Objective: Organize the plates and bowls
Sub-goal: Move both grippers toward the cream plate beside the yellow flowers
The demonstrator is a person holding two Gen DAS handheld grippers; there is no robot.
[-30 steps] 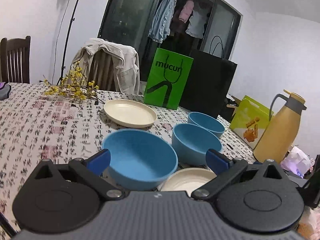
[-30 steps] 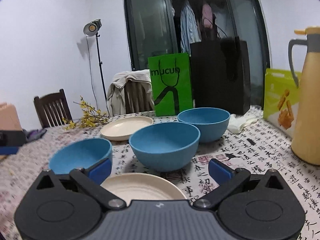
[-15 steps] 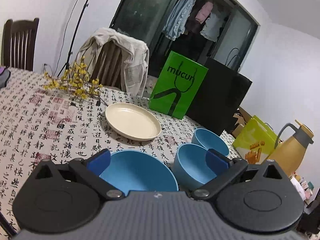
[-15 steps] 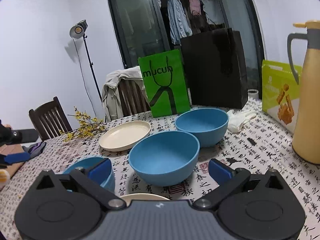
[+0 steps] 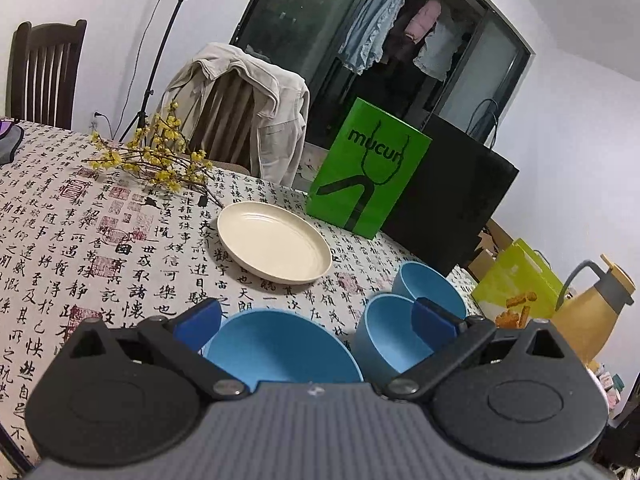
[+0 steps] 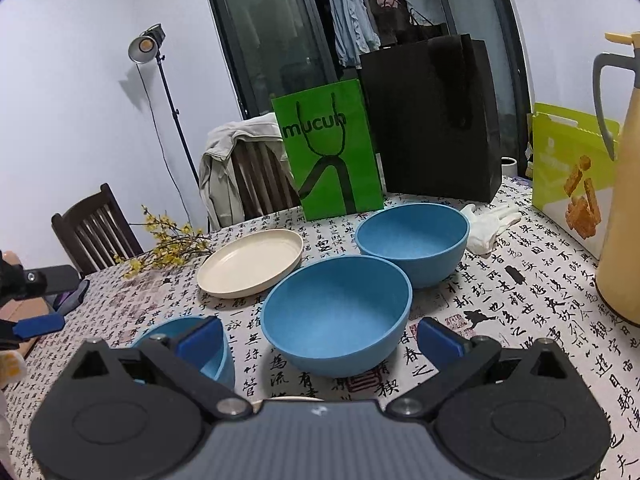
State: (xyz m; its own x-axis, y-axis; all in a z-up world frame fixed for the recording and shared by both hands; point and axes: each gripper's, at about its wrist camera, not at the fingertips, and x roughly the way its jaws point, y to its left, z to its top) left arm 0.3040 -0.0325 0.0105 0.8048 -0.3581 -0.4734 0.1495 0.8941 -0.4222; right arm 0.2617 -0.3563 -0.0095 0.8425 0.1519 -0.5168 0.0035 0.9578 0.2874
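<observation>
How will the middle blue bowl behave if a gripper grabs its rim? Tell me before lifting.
The middle bowl looks matte and speckled, so it probably won't slip much. Its thin wall suggests it is light and stiff. Its rounded underside means it may rock if pushed, and a one-sided rim grip could let it tilt.

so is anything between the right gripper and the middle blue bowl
Nothing visible. The right gripper is open and the middle bowl sits straight ahead of it on the bare tablecloth. The other bowl and the plate lie beyond it.
</observation>
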